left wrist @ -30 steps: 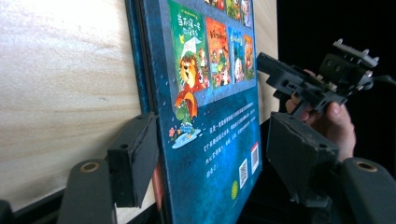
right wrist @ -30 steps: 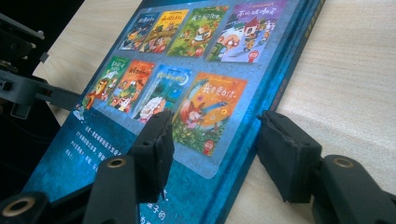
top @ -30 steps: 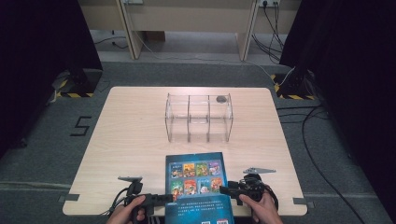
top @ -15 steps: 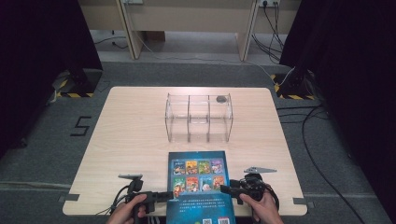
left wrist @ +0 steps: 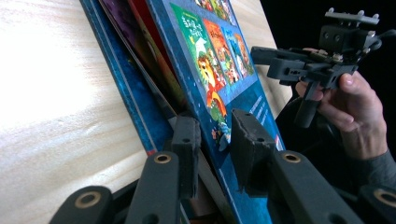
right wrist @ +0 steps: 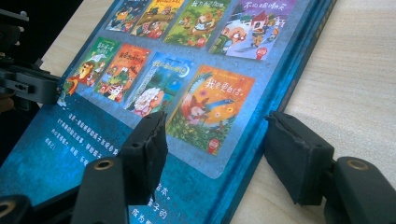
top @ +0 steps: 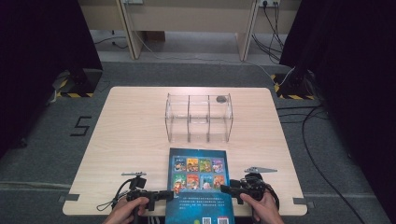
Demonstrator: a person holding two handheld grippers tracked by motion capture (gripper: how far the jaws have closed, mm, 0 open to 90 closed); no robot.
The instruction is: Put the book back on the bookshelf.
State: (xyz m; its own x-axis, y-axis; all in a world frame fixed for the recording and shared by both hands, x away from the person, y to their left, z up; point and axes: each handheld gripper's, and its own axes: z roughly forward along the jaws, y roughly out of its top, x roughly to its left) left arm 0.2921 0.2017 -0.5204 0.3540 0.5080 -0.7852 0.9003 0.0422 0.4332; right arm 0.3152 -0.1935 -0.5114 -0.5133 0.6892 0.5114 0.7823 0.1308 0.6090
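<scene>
A blue hardcover picture book (top: 198, 172) lies at the table's near edge, with rows of small cover pictures facing up. My left gripper (top: 170, 193) is at its left edge. In the left gripper view the gripper (left wrist: 215, 130) is shut on the book's cover (left wrist: 210, 51), which is lifted off the pages; one jaw is under it and one on top. My right gripper (top: 226, 189) is at the book's right edge. In the right gripper view it (right wrist: 217, 128) stands open across that edge of the book (right wrist: 187, 46), one jaw over the cover and one over the bare table.
A clear acrylic organiser (top: 198, 116) with three compartments stands mid-table beyond the book, a small dark round thing (top: 221, 99) at its back right. Light wooden tabletop (top: 126, 140) stretches left and right. The person's right hand (left wrist: 359, 107) appears in the left gripper view.
The book has shifted a little to the right on the table. Both grippers stay at its near sides.
</scene>
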